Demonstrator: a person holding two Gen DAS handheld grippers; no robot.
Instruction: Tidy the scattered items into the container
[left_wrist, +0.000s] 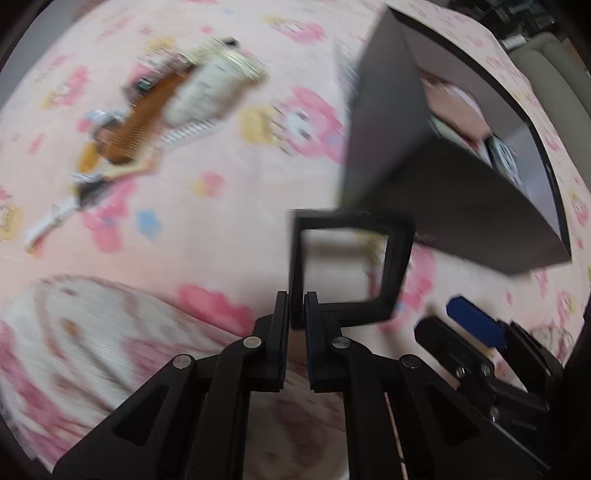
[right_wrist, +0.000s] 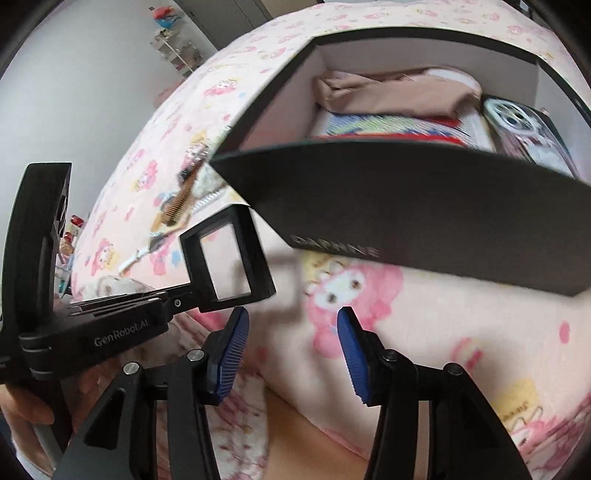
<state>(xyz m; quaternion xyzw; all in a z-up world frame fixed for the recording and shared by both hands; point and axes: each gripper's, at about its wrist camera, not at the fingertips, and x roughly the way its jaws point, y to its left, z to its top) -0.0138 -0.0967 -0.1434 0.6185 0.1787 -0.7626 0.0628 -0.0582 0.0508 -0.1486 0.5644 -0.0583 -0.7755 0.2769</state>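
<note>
My left gripper (left_wrist: 296, 312) is shut on a black square frame (left_wrist: 397, 258), held above the pink patterned blanket, left of the black box (left_wrist: 424, 177). The frame (right_wrist: 258, 254) and left gripper (right_wrist: 192, 299) also show at the left in the right wrist view. My right gripper (right_wrist: 293, 350) is open and empty, just in front of the black box (right_wrist: 424, 214). The box holds a beige cloth (right_wrist: 391, 92), a colourful flat item (right_wrist: 388, 125) and a phone case (right_wrist: 524, 129). A brown comb-like item with pale parts (left_wrist: 155, 110) lies on the blanket at the left.
The pink cartoon blanket (left_wrist: 229, 206) covers the whole surface. A white and pink plush-like cloth (left_wrist: 74, 332) lies near the left front. A shelf with small items (right_wrist: 173, 40) stands by the grey wall far behind.
</note>
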